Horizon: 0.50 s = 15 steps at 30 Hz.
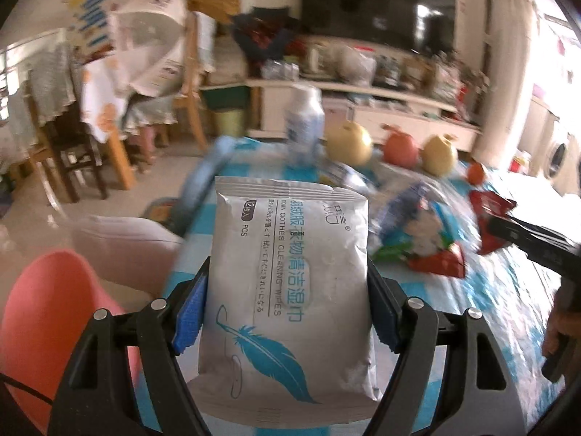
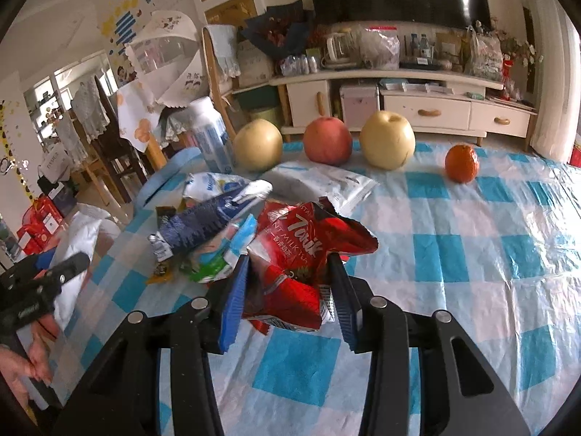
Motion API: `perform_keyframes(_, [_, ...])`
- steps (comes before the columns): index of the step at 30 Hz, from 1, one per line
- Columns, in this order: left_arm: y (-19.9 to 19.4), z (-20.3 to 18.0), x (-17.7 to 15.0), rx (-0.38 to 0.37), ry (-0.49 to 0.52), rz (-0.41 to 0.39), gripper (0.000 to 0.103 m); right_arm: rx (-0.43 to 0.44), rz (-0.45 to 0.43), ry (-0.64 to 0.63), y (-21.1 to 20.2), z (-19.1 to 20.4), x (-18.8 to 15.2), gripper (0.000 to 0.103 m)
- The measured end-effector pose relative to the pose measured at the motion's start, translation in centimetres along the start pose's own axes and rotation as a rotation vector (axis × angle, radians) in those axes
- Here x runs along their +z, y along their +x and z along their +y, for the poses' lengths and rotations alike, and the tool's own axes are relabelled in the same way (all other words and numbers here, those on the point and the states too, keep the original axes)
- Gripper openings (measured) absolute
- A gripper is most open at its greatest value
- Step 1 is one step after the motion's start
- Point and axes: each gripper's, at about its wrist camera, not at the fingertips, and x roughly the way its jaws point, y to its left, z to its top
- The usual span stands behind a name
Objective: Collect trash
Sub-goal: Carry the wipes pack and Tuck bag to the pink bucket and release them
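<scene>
Left tongs [image 1: 288,309] clenched on a wipes pack [image 1: 288,283], blue pads pressed to both of its long edges. Pack flat, pale grey, rectangular, crimped at the far end, printed with a blue feather near the tongs and blue and black lettering running lengthwise, "OPEN" tab near the middle. Held upright between the fingers, above the table edge, far end pointing toward the bottle [image 1: 304,123].

Right tongs [image 2: 288,290] grasping a red wrapper [image 2: 290,272], pads dug into its crumpled sides. Wrapper glossy red with white "milk tea" lettering, torn open and creased, silver lining showing at the rims, top flaring out beyond the fingertips. Whether lifted off the cloth [image 2: 472,239] or resting on it, cannot tell.

Just left of the right tongs, a heap of more trash: a dark blue crushed packet [image 2: 203,225] with silver ends, a light blue and green wrapper [image 2: 225,250] under it. Ahead of the fingertips, a flat white pouch [image 2: 326,181] on the blue-and-white checked cloth.

Further ahead, in a row: pear [image 2: 258,145], apple [image 2: 326,140], second pear [image 2: 388,140], and a tangerine [image 2: 461,158] off to the right. White bottle with blue print standing left of the first pear.

Below left of the left tongs, a pink stool [image 1: 43,319] and a pale bin [image 1: 123,250].
</scene>
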Motion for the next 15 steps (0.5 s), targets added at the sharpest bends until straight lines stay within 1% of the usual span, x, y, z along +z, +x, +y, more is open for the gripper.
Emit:
perform_keyframes(5, [-0.9,2.7,0.3,0.108,-0.040,-0.037,0.076,0.026,-0.022,-0.029,-0.9,1.9,0.1,0.045])
perform_keyframes(9, [-2.0,4.9,0.3,0.191,-0.066,-0.069,0.076,0.055,-0.038,-0.074,-1.6,4.4,0.2,0.045])
perform_keyframes(15, [-3.4,8.8,0.3,0.303,-0.122,-0.095,0.076,0.142,-0.071,-0.144,-3.2,9.5,0.2,0.045])
